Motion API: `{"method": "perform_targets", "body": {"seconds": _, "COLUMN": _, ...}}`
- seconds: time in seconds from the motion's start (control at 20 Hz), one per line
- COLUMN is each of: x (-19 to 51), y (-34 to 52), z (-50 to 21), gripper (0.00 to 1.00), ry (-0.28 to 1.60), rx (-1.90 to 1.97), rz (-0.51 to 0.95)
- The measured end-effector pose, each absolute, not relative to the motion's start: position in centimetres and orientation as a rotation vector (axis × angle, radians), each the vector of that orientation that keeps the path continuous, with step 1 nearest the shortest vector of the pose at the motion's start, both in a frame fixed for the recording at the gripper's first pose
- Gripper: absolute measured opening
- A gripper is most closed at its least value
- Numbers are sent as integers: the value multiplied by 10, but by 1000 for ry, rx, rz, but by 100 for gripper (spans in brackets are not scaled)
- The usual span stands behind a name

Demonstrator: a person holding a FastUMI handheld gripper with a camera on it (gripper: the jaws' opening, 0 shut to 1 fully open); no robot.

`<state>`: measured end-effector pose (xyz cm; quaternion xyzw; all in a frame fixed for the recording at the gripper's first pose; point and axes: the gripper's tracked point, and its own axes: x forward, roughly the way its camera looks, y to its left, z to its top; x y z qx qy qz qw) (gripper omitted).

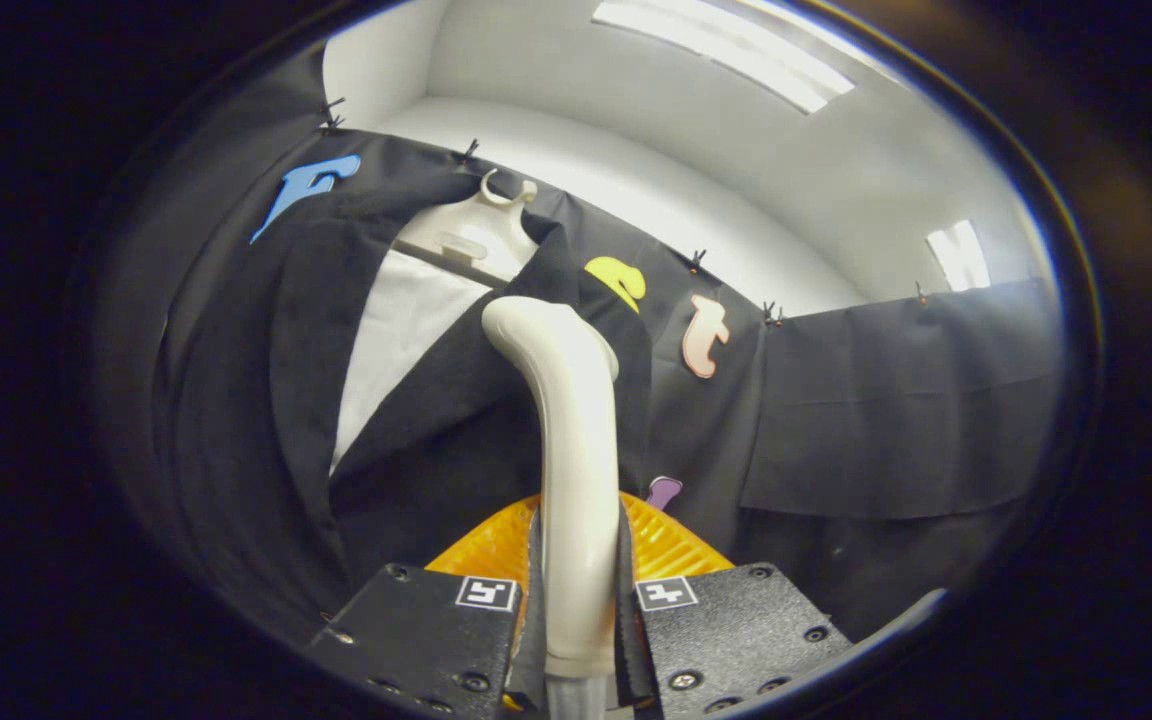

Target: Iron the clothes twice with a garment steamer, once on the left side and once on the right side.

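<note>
gripper (579, 600): the fingers are clamped snug on the steamer's handle, one on each side, no gap that I can see

garment steamer (568, 440): cream-coloured curved handle running up from between the fingers, bending over at the top toward the jacket; its head looks pressed up against the cloth, but the contact spot itself is hidden behind the handle

orange bit (666, 545): ribbed orange plastic showing on both sides of the handle just above the fingers, can't really tell what it is

jacket (276, 400): dark suit jacket hanging open right ahead of the fingers, lapels spread, the steamer sits over the lapel side nearer the booth's middle

white lining (396, 340): pale panel showing between the lapels

hanger (471, 235): white plastic, hooked at the top edge of the black cloth wall, carrying the jacket

black cloth wall (896, 400): behind everything, clipped along its top, white room wall and ceiling lights above it
</note>
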<state>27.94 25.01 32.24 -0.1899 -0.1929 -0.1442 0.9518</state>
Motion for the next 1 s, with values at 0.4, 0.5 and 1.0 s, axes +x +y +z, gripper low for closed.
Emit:
{"method": "perform_targets", "body": {"seconds": 0.4, "x": 292, "y": 251, "z": 297, "gripper": 30, "ry": -374, "rx": -480, "rz": -305}}
{"method": "perform_targets", "body": {"seconds": 0.5, "x": 290, "y": 251, "z": 272, "gripper": 30, "ry": -356, "rx": -495, "rz": -318}}
{"method": "perform_targets", "body": {"seconds": 1.0, "x": 292, "y": 246, "z": 191, "gripper": 30, "ry": -260, "rx": -556, "rz": -319}}
